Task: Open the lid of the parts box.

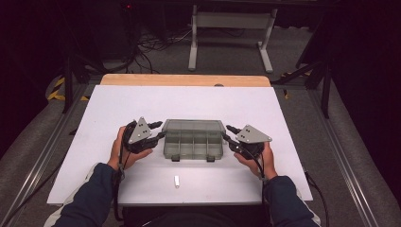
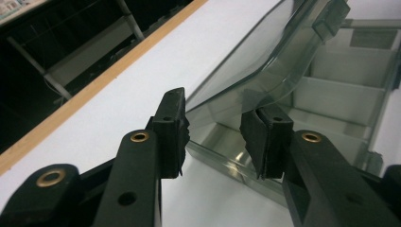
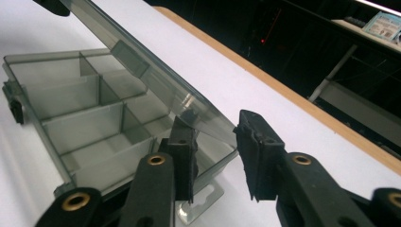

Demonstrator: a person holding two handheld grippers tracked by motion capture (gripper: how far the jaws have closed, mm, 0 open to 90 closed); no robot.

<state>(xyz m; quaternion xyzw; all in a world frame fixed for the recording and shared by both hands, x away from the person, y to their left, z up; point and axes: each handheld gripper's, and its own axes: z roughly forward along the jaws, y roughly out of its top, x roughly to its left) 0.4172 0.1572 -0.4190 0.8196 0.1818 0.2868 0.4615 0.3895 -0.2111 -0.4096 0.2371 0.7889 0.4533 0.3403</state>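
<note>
A clear grey compartment box (image 1: 193, 139) lies in the middle of the white desk (image 1: 142, 101), its long axis running left to right, with its two dark latches on the near edge and its hinge side facing the far edge. Its lid (image 2: 265, 56) is raised at the near side and tilts up like a ramp; in the left gripper view it slopes over the dividers, and in the right gripper view the same lid (image 3: 142, 71) rises from the far wall toward the near left.

The left gripper (image 1: 158, 131) sits at the box's left end, the right gripper (image 1: 228, 133) at its right end, each pointing inward along the long axis. The left gripper's fingers (image 2: 172, 127) are spread, with the lid's corner and the box wall in the gap between them; whether either pad touches the plastic cannot be told. The right gripper's fingers (image 3: 257, 156) are likewise spread around the lid's end corner, one pad seeming to sit against or just under the lid edge, though contact is unclear.

A small white piece (image 1: 177, 181) lies on the desk near the person, well apart from the box; what it is cannot be made out. From above, the lid's tilt is hard to read through the see-through plastic, and the compartments look blurred.
</note>
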